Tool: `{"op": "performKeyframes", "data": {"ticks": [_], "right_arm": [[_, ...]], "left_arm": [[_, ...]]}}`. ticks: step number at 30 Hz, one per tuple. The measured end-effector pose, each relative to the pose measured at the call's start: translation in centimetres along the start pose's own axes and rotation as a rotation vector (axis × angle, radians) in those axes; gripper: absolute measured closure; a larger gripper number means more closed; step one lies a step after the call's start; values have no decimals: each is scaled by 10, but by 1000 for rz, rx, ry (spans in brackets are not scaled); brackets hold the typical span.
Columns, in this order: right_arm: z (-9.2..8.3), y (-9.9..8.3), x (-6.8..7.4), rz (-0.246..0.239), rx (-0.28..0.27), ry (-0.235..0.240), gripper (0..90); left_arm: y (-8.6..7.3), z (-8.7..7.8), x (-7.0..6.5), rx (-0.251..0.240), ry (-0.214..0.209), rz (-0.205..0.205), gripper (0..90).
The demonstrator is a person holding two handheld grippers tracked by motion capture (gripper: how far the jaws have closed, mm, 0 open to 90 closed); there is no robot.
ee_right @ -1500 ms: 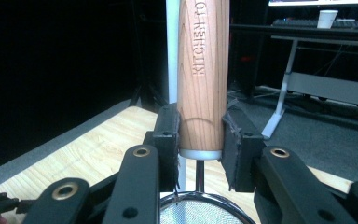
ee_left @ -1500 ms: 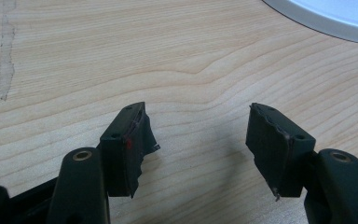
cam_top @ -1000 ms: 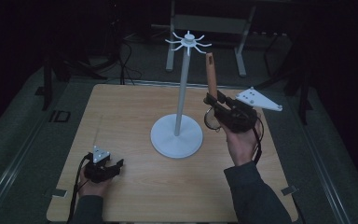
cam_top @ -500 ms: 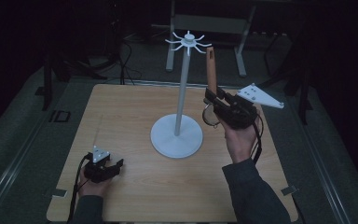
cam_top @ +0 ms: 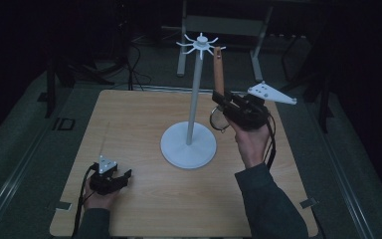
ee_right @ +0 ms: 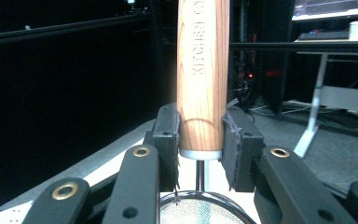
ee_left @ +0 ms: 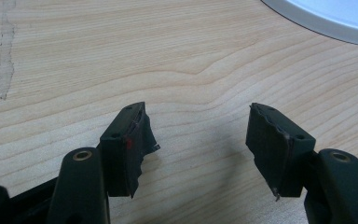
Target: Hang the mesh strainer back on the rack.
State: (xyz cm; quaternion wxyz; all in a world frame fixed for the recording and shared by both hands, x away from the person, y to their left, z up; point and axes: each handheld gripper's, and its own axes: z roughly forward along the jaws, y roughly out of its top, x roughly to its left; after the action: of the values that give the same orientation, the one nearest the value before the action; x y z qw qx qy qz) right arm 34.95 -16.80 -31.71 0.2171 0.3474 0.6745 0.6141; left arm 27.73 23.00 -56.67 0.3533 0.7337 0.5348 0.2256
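- Since the earlier frames your right gripper (cam_top: pixel 222 105) has shifted only slightly beside the pole, the wooden handle (cam_top: pixel 218 69) it carries staying upright; your left gripper (cam_top: pixel 121 177) has kept its place on the table (cam_top: pixel 129 119).
- Writing: you can read "KITCHEN" burned down the length of the wooden handle (ee_right: pixel 202 74) in the right gripper view; further letters above it run out of frame. A faint "ID" mark sits on the floor (cam_top: pixel 25 134) off the table's left edge.
- Right gripper (ee_right: pixel 200 135): your jaws are clamped on the handle's lower end, just above its metal collar. Below the collar a thin wire stem leads to a round mesh strainer bowl (ee_right: pixel 200 210) with a steel rim.
- Strainer position: held in the air to the right of the white stand (cam_top: pixel 189 144), its handle tip near the hook crown (cam_top: pixel 200 44), apart from it.
- Left gripper (ee_left: pixel 198 135): your jaws stand wide apart with nothing between them, over pale wood-grain tabletop; their black pads look worn and ragged at the edges.
- Stand: a smooth round white base, a slim pole, and short radiating hooks.
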Motion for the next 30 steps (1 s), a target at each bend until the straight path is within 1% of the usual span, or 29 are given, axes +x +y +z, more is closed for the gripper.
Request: {"op": "performKeyframes", "data": {"ticks": [4, 10, 11, 12, 14, 16, 17, 18, 19, 20, 22, 24, 28, 29, 30], "right_arm": [[5, 2, -2, 22, 7, 30, 695], [13, 4, -4, 25, 42, 40, 685], [13, 4, -4, 25, 48, 35, 646], [13, 4, -4, 24, 42, 25, 578], [12, 3, -5, 22, 34, -4, 484], [11, 3, -5, 14, 34, -27, 435], [11, 3, -5, 14, 34, -27, 435], [10, 3, -5, 6, 33, -42, 404], [8, 2, -6, -7, 33, -70, 369], [7, 1, -6, -11, 36, -83, 360], [7, 0, -6, -25, 52, -93, 349], [7, -2, -6, -56, 73, -122, 341], [7, -6, -8, -75, 103, -132, 332], [7, -6, -8, -75, 103, -132, 332], [8, -7, -8, -76, 119, -133, 330]], "left_arm": [[0, 0, 0, 0, 0, 0, 391], [0, 0, 0, -1, 0, 0, 391], [0, 0, 0, -1, -1, 0, 391], [0, 0, 0, -1, -1, 1, 391], [0, 0, 0, -4, -1, 0, 391], [0, 0, 0, -2, -1, 0, 391], [0, 0, 0, -2, -1, 0, 391], [0, 0, 0, -3, 0, 1, 391], [0, 0, 0, -4, 1, 1, 391], [0, 0, 0, -4, 1, 1, 391], [0, 0, 0, -4, 2, 2, 391], [0, 0, 0, -2, 1, 1, 391], [0, 0, 0, -2, 2, 2, 391], [0, 0, 0, -2, 2, 2, 391], [0, 0, 0, -1, 2, 2, 391]]}}
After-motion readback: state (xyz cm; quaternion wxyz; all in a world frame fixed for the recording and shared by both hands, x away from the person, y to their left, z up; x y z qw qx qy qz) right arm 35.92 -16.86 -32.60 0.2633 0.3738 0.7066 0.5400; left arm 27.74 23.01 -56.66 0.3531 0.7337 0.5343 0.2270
